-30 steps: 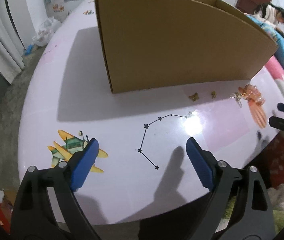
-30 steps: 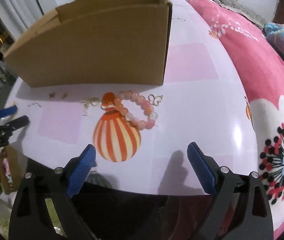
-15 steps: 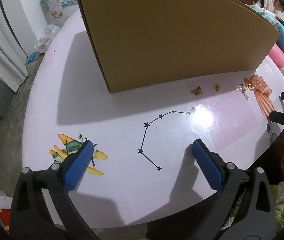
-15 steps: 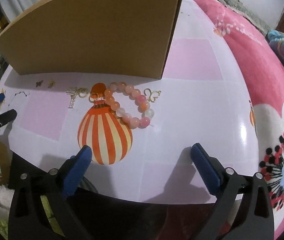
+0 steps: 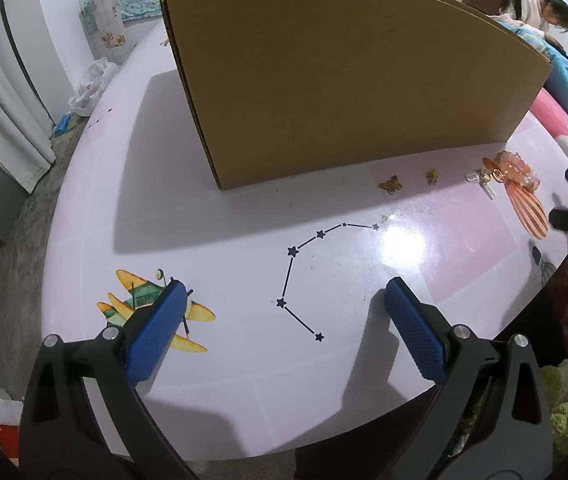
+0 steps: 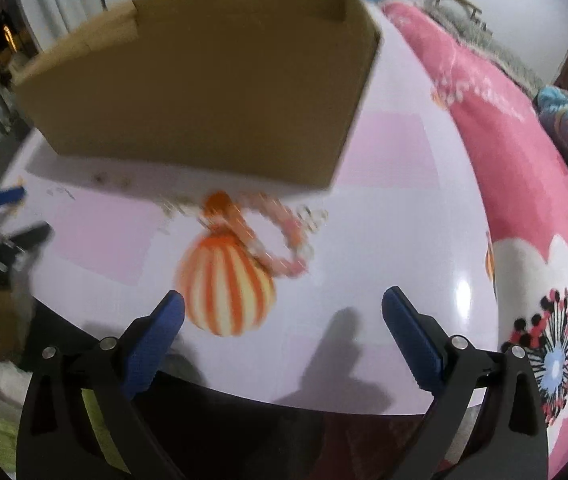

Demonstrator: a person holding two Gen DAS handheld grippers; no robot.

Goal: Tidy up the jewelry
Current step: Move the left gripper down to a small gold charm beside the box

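So I hold both tongs, left gripper [image 5: 279, 300] and right gripper [image 6: 281, 306], spread wide and empty; the bead bracelet [image 6: 279, 236] lies along the cardboard box [image 6: 203, 92] front wall on the table [image 6: 384, 240], so next comes reaching for it

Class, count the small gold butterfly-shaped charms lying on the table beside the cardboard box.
2: one gold butterfly charm and a smaller one right of it. Others may hide in the cluster near the pink bead bracelet.
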